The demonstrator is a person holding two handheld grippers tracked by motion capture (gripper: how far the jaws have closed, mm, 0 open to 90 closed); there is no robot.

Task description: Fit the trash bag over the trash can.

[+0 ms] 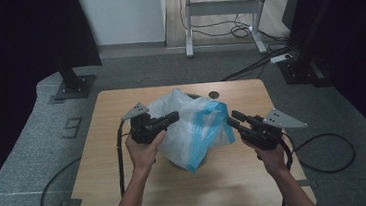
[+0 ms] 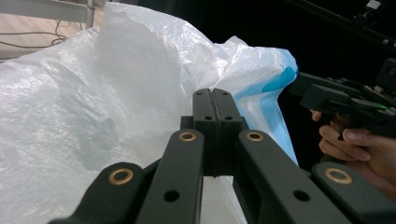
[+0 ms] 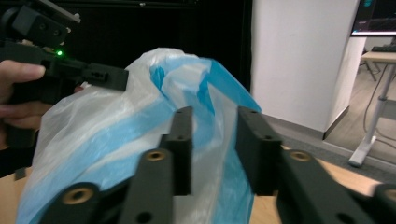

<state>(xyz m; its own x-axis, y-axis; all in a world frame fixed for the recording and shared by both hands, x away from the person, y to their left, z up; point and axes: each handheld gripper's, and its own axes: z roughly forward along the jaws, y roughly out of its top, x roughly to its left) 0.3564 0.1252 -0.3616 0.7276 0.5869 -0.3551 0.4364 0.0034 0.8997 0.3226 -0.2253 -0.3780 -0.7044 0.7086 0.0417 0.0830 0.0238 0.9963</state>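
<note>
A white see-through plastic bag [image 1: 193, 127] with a blue band stands bunched up in the middle of the wooden table [image 1: 128, 188], draped over something that it hides. My left gripper [image 1: 174, 116] lies level against the bag's left side with its jaws pressed together. In the left gripper view the left gripper [image 2: 213, 98] has the bag [image 2: 116, 93] right behind it; whether film is pinched I cannot tell. My right gripper [image 1: 232, 118] sits at the bag's right edge. Its jaws stand apart in the right gripper view [image 3: 215, 114], with the bag's blue band [image 3: 219, 88] beyond them, untouched.
A small round hole [image 1: 214, 95] is in the table behind the bag. Cables trail from both grippers over the table edges to the grey floor. Dark stand bases [image 1: 74, 85] flank the table's far corners, and a desk frame [image 1: 223, 9] stands further back.
</note>
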